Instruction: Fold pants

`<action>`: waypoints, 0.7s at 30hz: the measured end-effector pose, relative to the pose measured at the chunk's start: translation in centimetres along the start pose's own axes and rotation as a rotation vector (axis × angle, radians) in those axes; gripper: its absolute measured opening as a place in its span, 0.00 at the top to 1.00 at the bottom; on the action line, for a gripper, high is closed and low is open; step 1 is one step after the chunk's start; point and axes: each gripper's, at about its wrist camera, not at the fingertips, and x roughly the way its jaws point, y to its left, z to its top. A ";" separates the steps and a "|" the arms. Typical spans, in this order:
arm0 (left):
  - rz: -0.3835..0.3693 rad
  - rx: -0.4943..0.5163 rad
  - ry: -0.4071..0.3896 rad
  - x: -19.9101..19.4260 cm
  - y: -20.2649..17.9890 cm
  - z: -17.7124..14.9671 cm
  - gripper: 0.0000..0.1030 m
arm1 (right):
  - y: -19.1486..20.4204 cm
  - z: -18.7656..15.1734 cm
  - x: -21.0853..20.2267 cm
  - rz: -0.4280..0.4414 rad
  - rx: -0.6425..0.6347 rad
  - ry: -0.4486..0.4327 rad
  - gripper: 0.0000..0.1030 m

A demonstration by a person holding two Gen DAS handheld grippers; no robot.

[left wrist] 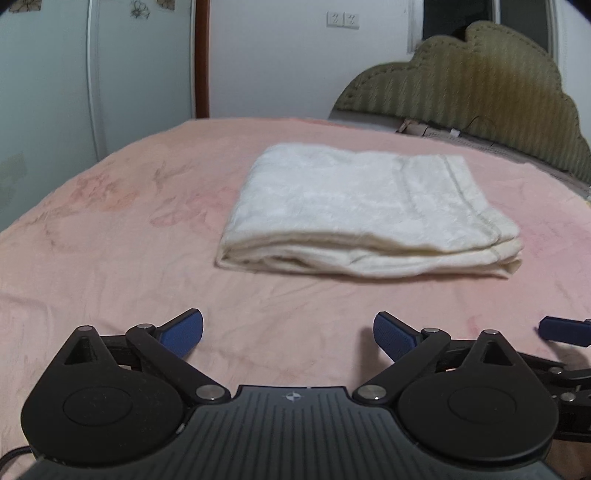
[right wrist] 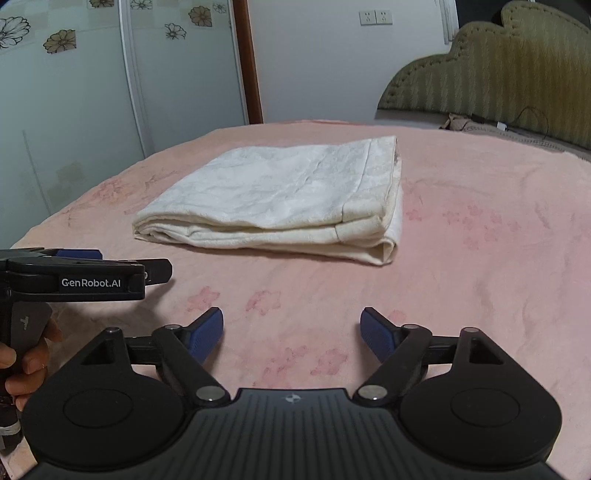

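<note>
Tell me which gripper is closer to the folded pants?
Neither clearly. The left gripper and right gripper both hang open short of the folded pants, side by side, touching nothing.

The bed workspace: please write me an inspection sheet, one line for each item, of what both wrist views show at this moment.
Surface: bed with pink flowered cover, slightly wrinkled.
Job's things: white pants, folded into a flat stack, lying free.
Clutter: small items at the headboard foot, unclear.
Grippers: left tongs open, empty; right tongs open, empty; both short of the pants.
Cables: thin dark cable by the headboard.
Surroundings: flowered wardrobe doors, wall sockets.
</note>
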 end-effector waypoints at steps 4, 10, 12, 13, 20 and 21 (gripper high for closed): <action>0.014 0.021 0.015 0.2 -0.2 -0.1 0.00 | 0.2 0.0 0.2 -0.002 -0.012 0.006 0.15; 0.020 0.046 0.024 0.3 -0.4 -0.3 0.00 | 1.0 -0.2 0.6 -0.013 -0.050 0.031 0.04; 0.017 0.045 0.027 0.3 -0.4 -0.3 0.00 | 1.1 -0.2 0.8 -0.011 -0.054 0.041 0.02; 0.019 0.046 0.028 0.4 -0.4 -0.3 0.00 | 1.1 -0.2 0.9 -0.012 -0.053 0.043 0.02; 0.024 0.052 0.030 0.4 -0.5 -0.3 0.00 | 1.8 -0.3 1.4 -0.041 -0.069 0.059 0.00; 0.023 0.050 0.031 0.4 -0.5 -0.3 0.00 | 2.0 -0.3 1.4 -0.049 -0.078 0.060 0.00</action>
